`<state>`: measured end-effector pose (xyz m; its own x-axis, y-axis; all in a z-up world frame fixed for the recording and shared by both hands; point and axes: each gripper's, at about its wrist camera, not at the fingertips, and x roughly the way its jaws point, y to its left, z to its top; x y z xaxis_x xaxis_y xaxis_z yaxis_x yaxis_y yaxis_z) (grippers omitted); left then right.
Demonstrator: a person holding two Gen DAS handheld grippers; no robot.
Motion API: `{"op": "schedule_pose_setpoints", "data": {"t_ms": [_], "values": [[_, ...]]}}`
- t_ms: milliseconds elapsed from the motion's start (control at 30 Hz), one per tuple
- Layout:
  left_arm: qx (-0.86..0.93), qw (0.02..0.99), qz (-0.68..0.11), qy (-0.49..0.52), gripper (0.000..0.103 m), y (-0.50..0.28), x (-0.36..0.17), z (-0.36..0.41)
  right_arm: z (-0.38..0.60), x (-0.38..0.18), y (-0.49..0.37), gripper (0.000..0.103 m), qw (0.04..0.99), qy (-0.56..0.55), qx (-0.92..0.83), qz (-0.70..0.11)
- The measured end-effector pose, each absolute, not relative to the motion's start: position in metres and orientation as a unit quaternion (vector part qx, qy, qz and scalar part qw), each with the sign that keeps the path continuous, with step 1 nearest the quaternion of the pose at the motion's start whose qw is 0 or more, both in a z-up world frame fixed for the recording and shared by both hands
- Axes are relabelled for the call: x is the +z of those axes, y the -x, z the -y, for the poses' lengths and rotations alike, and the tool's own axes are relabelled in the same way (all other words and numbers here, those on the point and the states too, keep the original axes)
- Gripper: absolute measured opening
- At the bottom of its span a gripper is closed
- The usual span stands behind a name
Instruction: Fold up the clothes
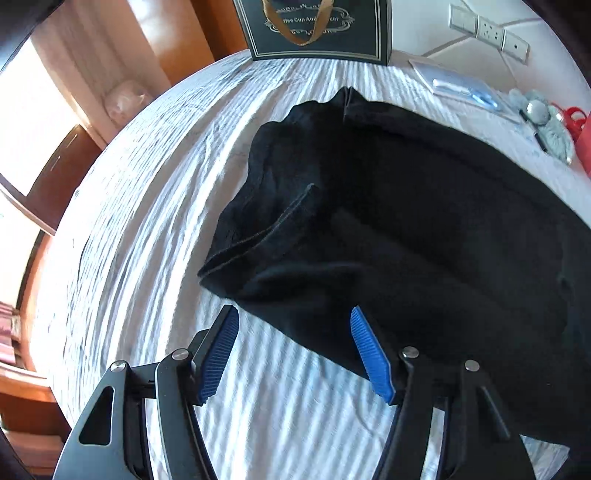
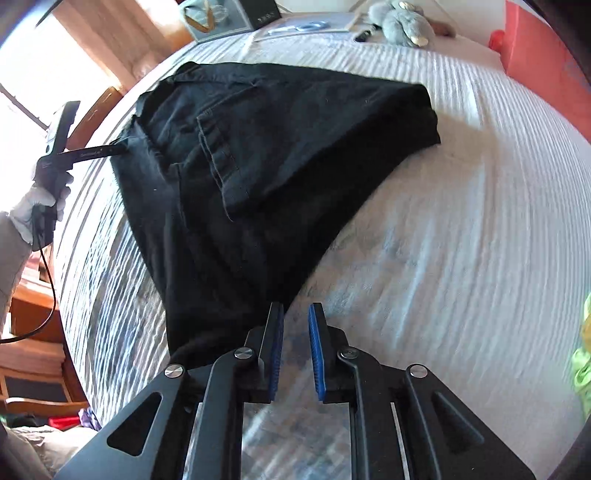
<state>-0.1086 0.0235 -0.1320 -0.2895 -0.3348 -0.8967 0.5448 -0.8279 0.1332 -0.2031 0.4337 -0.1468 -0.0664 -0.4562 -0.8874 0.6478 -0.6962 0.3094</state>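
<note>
A black pair of trousers (image 1: 388,206) lies partly folded on the white striped bed (image 1: 140,229). It also shows in the right wrist view (image 2: 258,155), with a hemmed edge folded over on top. My left gripper (image 1: 293,321) is open and empty, its blue pads straddling the garment's near edge just above the sheet. It shows from outside at the left of the right wrist view (image 2: 118,149), its tip at the garment's left edge. My right gripper (image 2: 295,314) has its jaws a narrow gap apart with nothing between them, at the garment's near corner.
A dark gift box (image 1: 314,29) stands at the bed's far edge, with a clear plastic packet (image 1: 458,88) and a grey plush toy (image 2: 402,22) beside it. A red object (image 2: 543,55) lies at the far right. Wooden furniture (image 2: 33,332) stands left of the bed.
</note>
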Motion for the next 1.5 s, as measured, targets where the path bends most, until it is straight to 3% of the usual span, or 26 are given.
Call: {"op": "schedule_pose_setpoints", "data": {"t_ms": [167, 367, 433, 633, 700, 767, 933, 1033, 1500], "values": [[-0.826, 0.236, -0.133, -0.495, 0.066, 0.089, -0.113, -0.12, -0.436, -0.117, 0.22, 0.014, 0.402, -0.525, -0.741, -0.112], [-0.83, 0.229, -0.161, -0.483, 0.067, 0.086, -0.121, -0.235, -0.438, -0.1, 0.251, 0.014, 0.453, -0.483, -0.714, -0.226], [-0.827, 0.241, -0.166, -0.48, 0.077, 0.086, -0.124, -0.266, -0.437, -0.096, 0.263, 0.014, 0.472, -0.469, -0.695, -0.272], [-0.8, 0.314, -0.216, -0.462, 0.078, 0.091, -0.13, -0.322, -0.435, -0.091, 0.303, 0.019, 0.523, -0.422, -0.629, -0.39], [-0.785, 0.344, -0.239, -0.456, 0.078, 0.091, -0.134, -0.335, -0.434, -0.095, 0.317, 0.027, 0.54, -0.416, -0.614, -0.399], [-0.77, 0.374, -0.259, -0.447, 0.079, 0.086, -0.135, -0.351, -0.432, -0.104, 0.326, 0.042, 0.551, -0.412, -0.597, -0.412], [-0.74, 0.424, -0.28, -0.44, 0.079, 0.101, -0.144, -0.378, -0.427, -0.129, 0.343, 0.043, 0.576, -0.409, -0.566, -0.426], [-0.726, 0.449, -0.28, -0.438, 0.079, 0.109, -0.149, -0.387, -0.427, -0.142, 0.353, 0.063, 0.592, -0.411, -0.563, -0.405], [-0.7, 0.494, -0.294, -0.424, 0.082, 0.117, -0.164, -0.398, -0.415, -0.157, 0.366, 0.063, 0.63, -0.373, -0.578, -0.361]]}}
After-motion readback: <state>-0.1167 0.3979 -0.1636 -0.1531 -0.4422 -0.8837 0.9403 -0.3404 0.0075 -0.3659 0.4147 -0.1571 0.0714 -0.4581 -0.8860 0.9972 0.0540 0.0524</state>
